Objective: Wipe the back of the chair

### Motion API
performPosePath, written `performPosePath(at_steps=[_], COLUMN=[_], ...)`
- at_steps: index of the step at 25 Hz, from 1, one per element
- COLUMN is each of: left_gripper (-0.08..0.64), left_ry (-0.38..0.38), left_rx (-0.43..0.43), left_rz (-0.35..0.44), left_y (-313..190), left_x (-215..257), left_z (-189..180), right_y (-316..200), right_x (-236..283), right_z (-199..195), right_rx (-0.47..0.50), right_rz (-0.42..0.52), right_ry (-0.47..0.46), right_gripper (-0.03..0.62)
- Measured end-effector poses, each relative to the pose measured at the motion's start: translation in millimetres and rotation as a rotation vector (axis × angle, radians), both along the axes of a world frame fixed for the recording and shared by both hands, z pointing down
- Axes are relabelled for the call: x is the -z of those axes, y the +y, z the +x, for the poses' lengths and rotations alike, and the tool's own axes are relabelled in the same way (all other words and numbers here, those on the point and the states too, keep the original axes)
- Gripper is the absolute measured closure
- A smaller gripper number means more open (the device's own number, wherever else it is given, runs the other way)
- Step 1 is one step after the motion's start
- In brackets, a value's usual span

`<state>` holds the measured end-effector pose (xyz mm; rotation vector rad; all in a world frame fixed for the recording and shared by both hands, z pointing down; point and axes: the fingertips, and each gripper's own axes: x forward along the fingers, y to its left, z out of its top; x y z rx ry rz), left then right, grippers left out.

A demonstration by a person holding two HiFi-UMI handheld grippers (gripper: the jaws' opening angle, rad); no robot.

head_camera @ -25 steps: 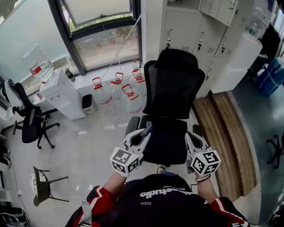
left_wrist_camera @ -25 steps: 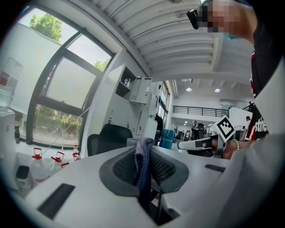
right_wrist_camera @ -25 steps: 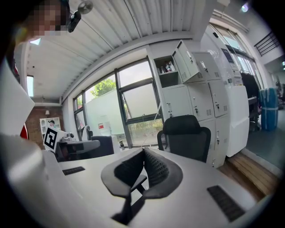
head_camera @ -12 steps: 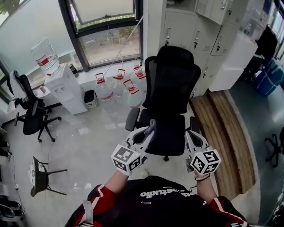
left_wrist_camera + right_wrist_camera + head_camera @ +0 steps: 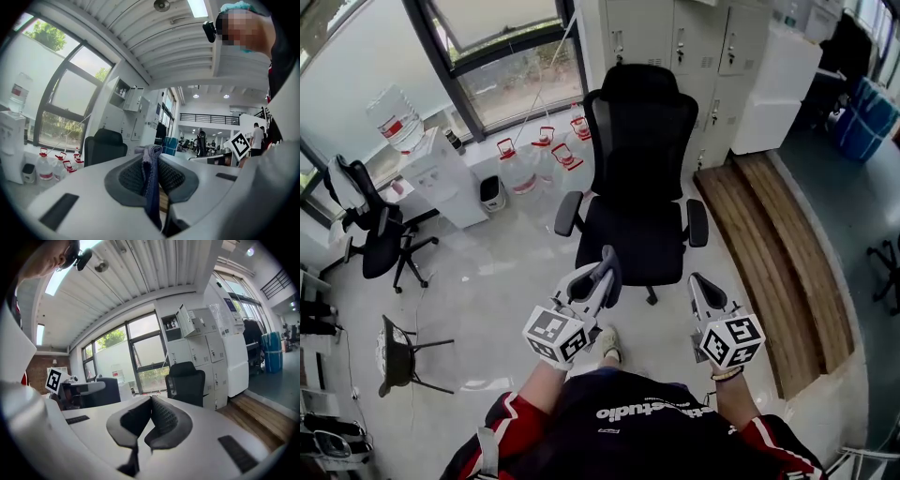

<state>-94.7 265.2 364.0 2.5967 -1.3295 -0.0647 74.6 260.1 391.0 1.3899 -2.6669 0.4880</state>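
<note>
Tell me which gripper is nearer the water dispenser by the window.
Left. The left gripper, shut on the cloth, is right of and below the water dispenser; the right gripper is farther right.

The office chair (image 5: 642, 141) has black matt mesh on its back and headrest, a matt black cloth seat and dull plastic armrests. The cloth (image 5: 151, 178) in the left gripper (image 5: 150, 157) is soft blue-grey fabric with a fine knitted weave. The 2 gripper shells, left and right gripper (image 5: 151, 401) alike, are smooth matt pale plastic; their pads (image 5: 165, 417) are dark, matt and dimpled, like rubber. The floor (image 5: 487, 281) is smooth, grey and glossy. The platform (image 5: 787, 244) is grained wood planks. The lockers (image 5: 675, 37) look like smooth painted metal, and the water jugs (image 5: 517, 169) are clear plastic.
</note>
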Motion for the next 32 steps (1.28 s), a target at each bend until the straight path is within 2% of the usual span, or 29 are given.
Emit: performPosePath(at_steps=[7, 11, 19, 32], left_gripper=[0.494, 0.493, 0.494, 0.493], left_ry=[-0.027, -0.042, -0.057, -0.006], left_rx=[0.002, -0.005, -0.037, -0.011], left_rz=[0.032, 0.046, 0.079, 0.072], left_y=[71.0, 94.5, 106.2, 114.4], left_x=[7.9, 7.6, 15.1, 1.3], left_z=[37.4, 49.8, 67.5, 56.1], right_y=[64.4, 89.7, 113.2, 123.2], right_x=[2.5, 5.0, 7.6, -3.2], right_z=[27.7, 34.0, 33.0, 29.1], right_rx=[0.012, 0.010, 0.008, 0.003], right_rz=[0.045, 0.070, 0.104, 0.102], right_ry=[-0.050, -0.067, -0.053, 0.026], right_gripper=[0.578, 0.577, 0.578, 0.578])
